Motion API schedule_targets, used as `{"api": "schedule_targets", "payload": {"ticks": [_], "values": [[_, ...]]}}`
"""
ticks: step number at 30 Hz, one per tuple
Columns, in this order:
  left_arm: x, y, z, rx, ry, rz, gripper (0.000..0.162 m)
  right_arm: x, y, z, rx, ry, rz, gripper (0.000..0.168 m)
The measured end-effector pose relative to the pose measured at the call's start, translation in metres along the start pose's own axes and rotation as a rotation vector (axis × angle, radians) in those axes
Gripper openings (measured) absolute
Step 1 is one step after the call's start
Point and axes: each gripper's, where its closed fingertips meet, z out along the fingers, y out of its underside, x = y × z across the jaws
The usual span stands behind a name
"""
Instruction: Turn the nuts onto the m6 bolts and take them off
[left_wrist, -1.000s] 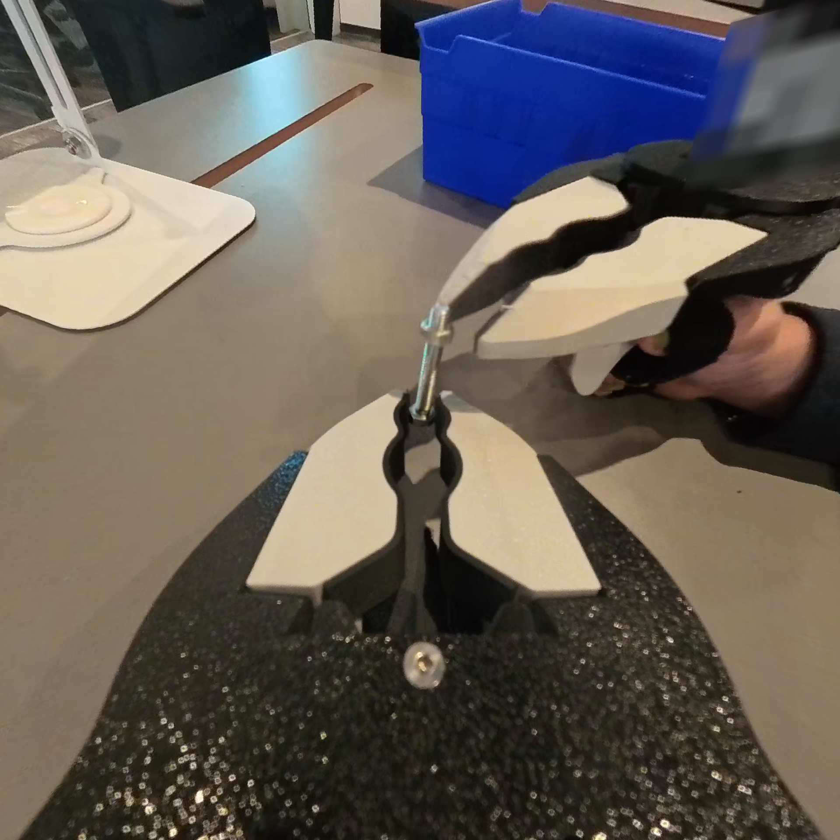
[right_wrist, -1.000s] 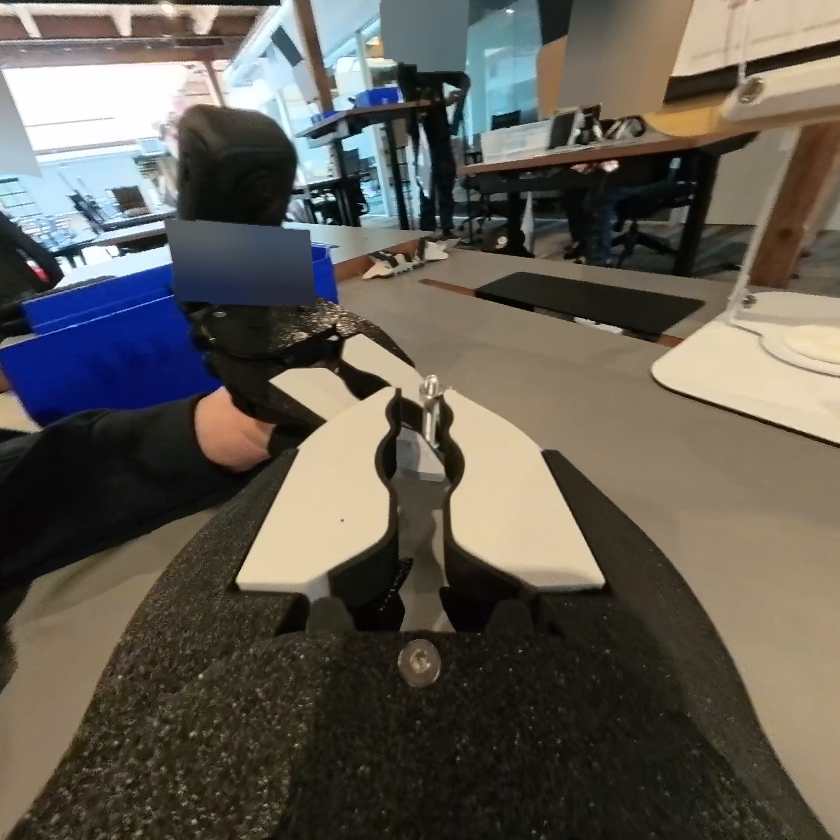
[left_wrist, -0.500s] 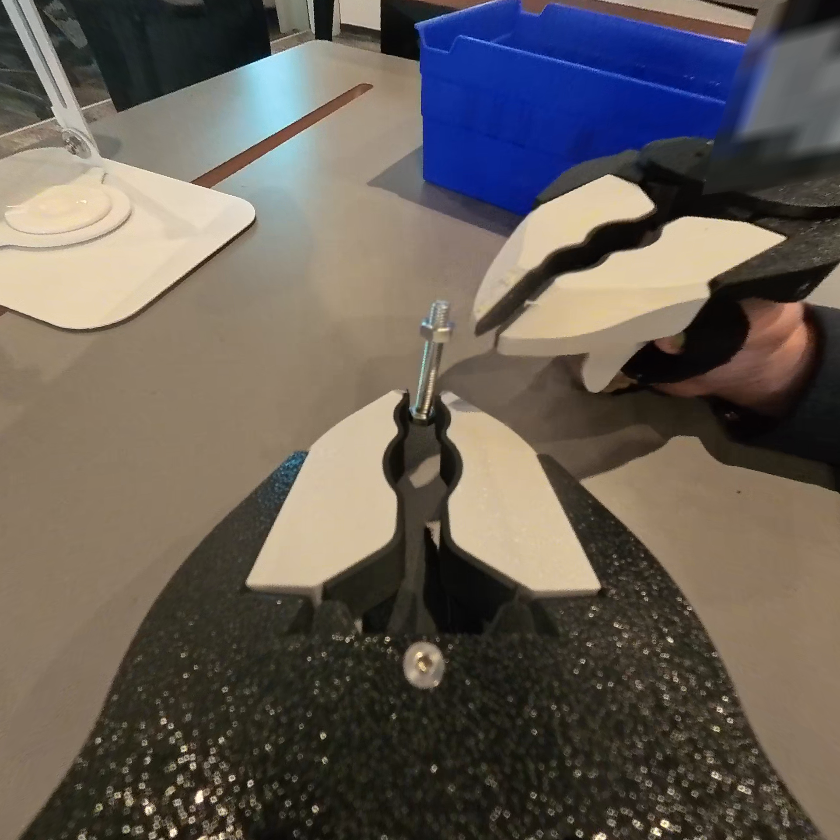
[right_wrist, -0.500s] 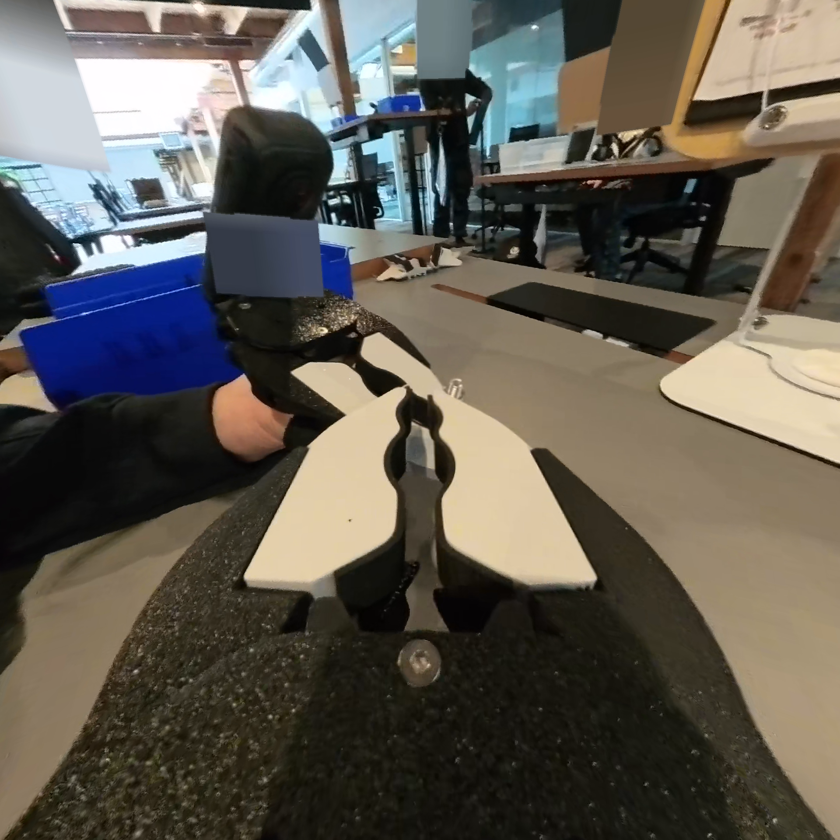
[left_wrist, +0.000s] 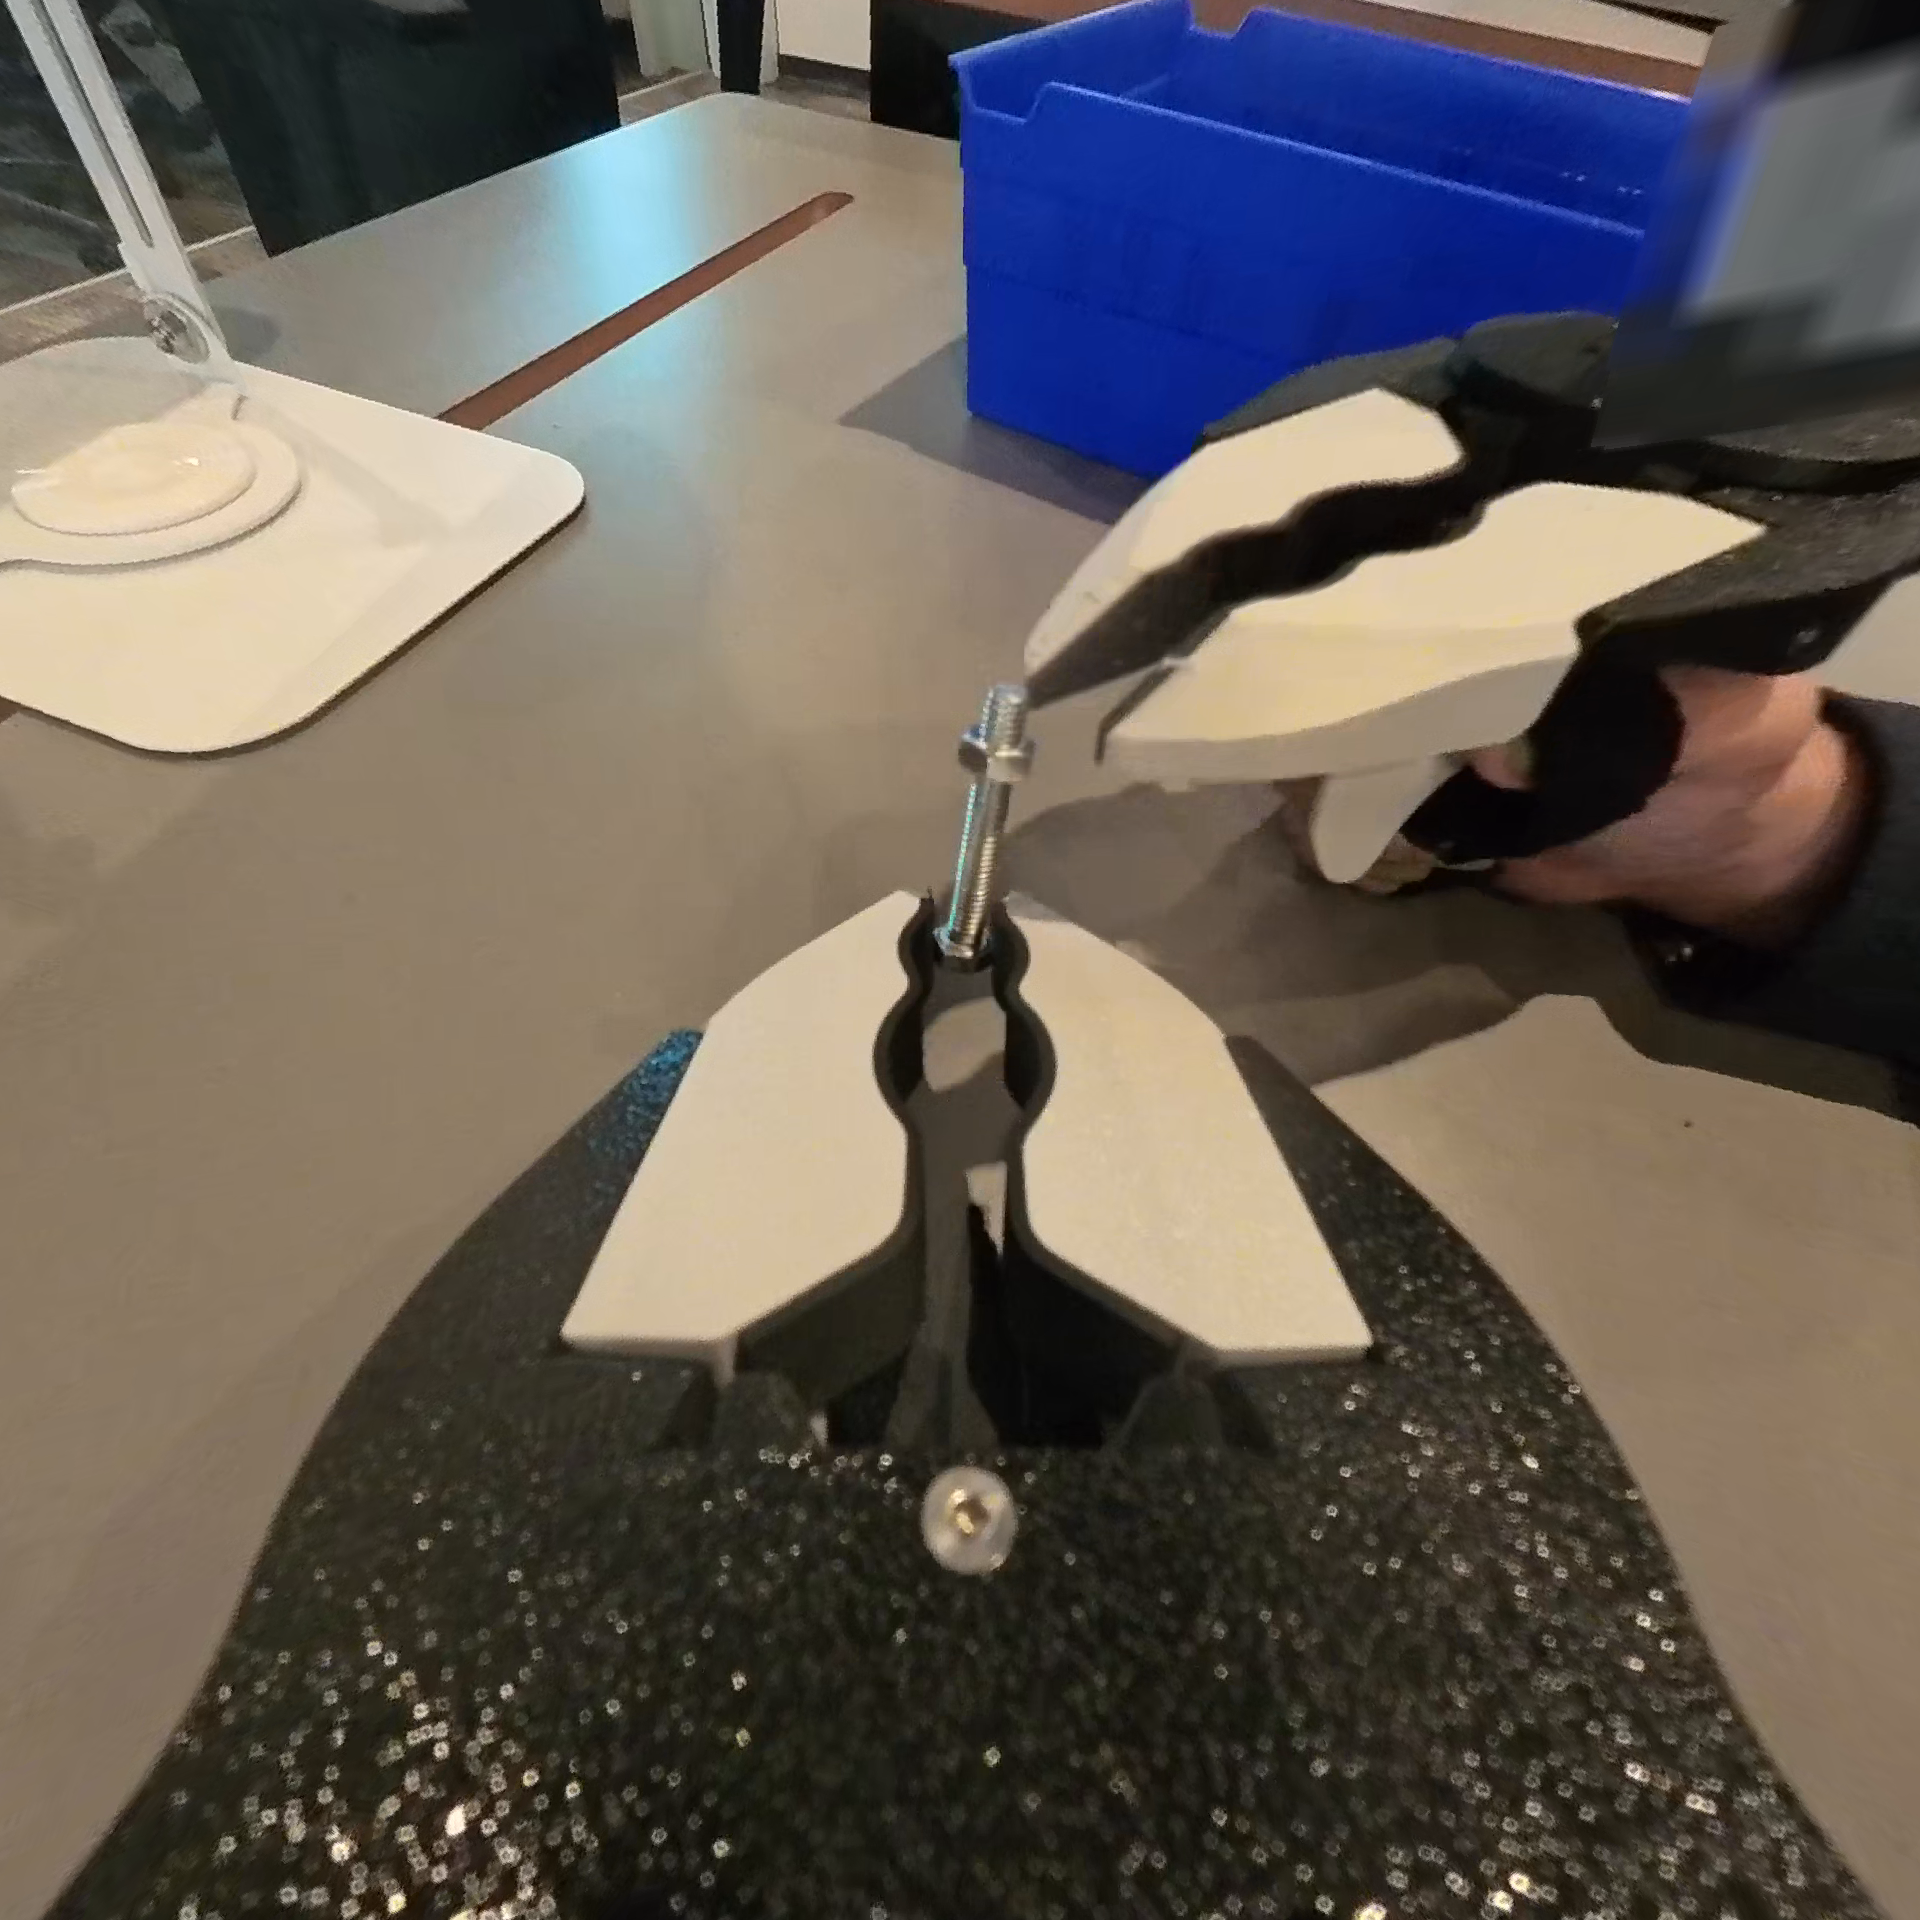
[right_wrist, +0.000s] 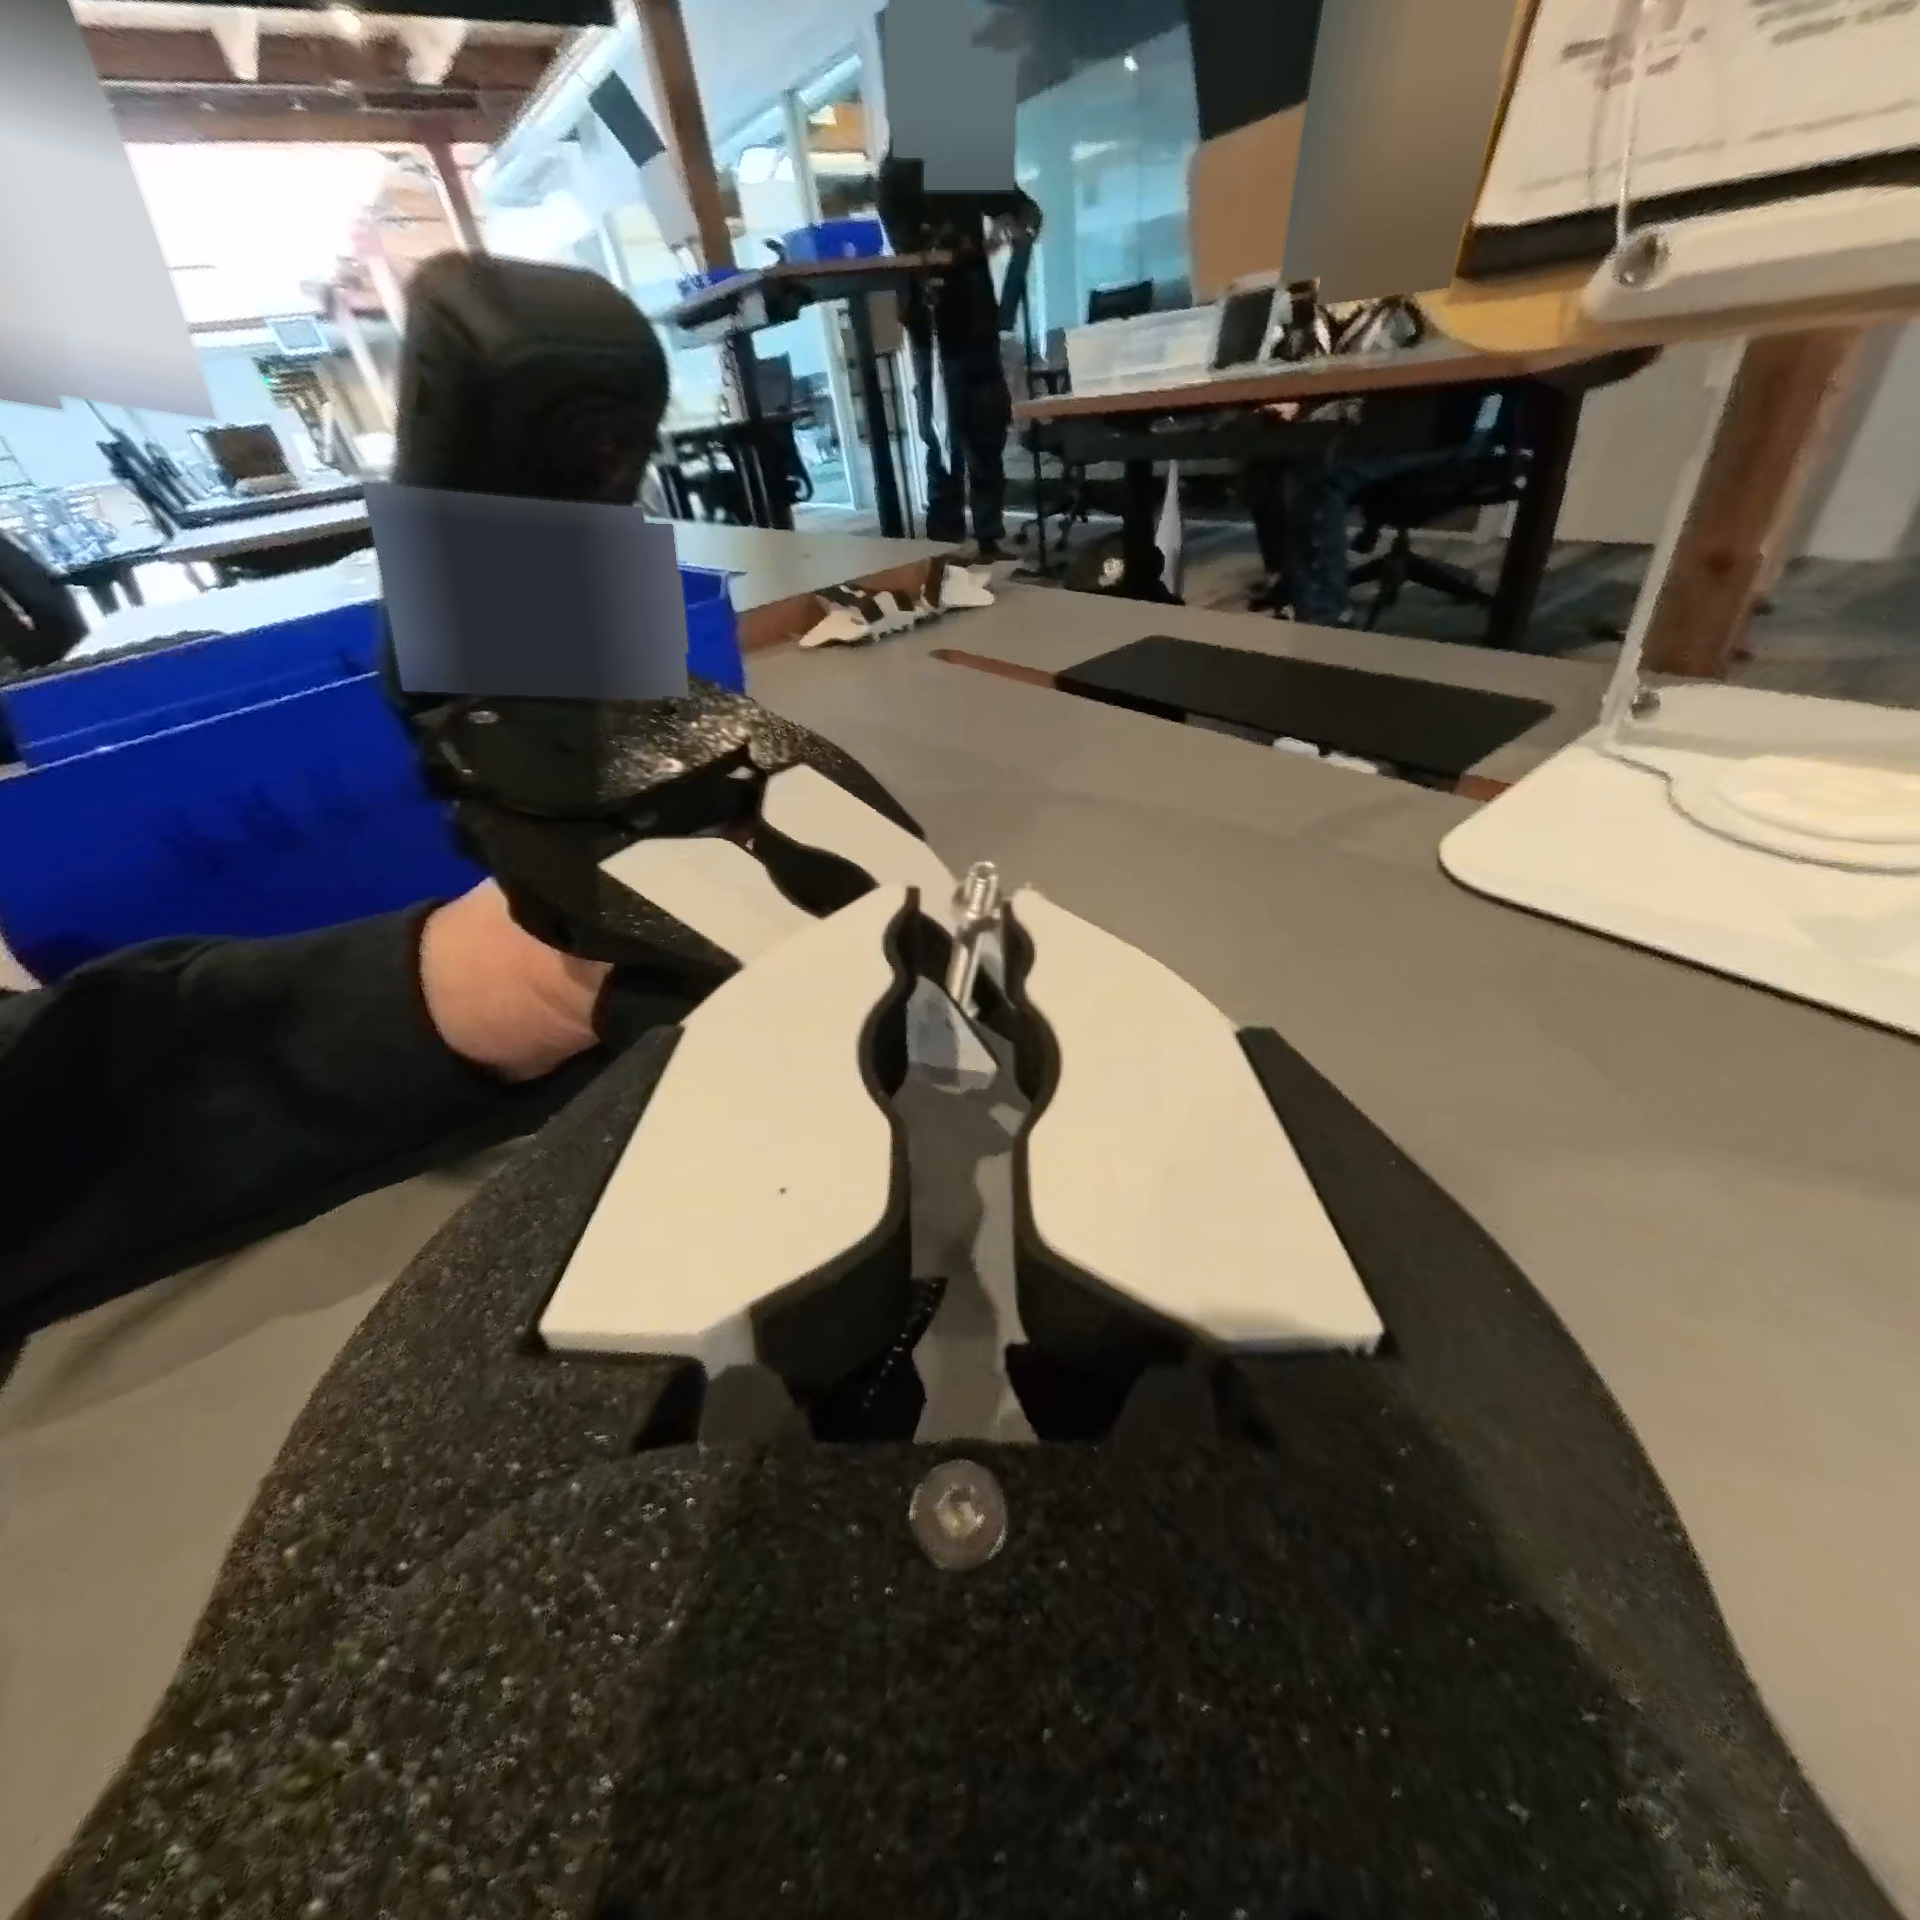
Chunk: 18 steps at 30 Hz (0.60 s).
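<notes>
A silver M6 bolt (left_wrist: 975, 831) stands upright with its head clamped between the tips of my left gripper (left_wrist: 961, 920), which is shut on it. A silver nut (left_wrist: 994, 746) sits on the thread just below the bolt's top end. My right gripper (left_wrist: 1049, 707) comes in from the right, held by a hand, with its tips closed on the nut. In the right wrist view the bolt (right_wrist: 966, 956) shows in the narrow gap at the tips of the right gripper (right_wrist: 961, 904), and the left gripper's fingers (right_wrist: 831, 821) lie just behind it on the left.
A blue bin (left_wrist: 1247, 260) stands at the back right of the grey table (left_wrist: 416, 935). A white stand base (left_wrist: 260, 582) lies at the left. In the right wrist view a black mat (right_wrist: 1299, 696) lies farther back, and a person stands at a distant desk.
One second ago the right gripper was on the nut. It then pulled back to the right and closed narrower, and it has now returned to the nut. The left gripper and bolt stayed put.
</notes>
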Motion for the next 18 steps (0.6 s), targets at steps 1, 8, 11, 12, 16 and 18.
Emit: {"api": "schedule_targets", "payload": {"ticks": [1, 8, 11, 12, 16, 18], "values": [[0.0, 0.0, 0.0, 0.0, 0.0, 0.001, 0.01, 0.001, 0.002, 0.002, -0.02, -0.004, 0.012, 0.019], [0.001, -0.002, -0.001, 0.012, 0.009, 0.003, 0.01, -0.001, 0.015, 0.009, -0.115, -0.071, 0.122, 0.021], [0.004, -0.003, 0.0, 0.018, 0.026, 0.012, 0.01, -0.002, 0.017, 0.01, -0.134, -0.08, 0.124, 0.017], [0.006, -0.003, 0.0, 0.02, 0.035, 0.019, 0.01, -0.002, 0.017, 0.01, -0.135, -0.077, 0.12, 0.015], [0.01, -0.005, 0.001, 0.032, 0.054, 0.027, 0.01, -0.002, 0.016, 0.01, -0.127, -0.07, 0.106, 0.006], [0.011, -0.008, 0.001, 0.055, 0.056, 0.029, 0.01, -0.002, 0.013, 0.009, -0.109, -0.056, 0.093, 0.005]]}}
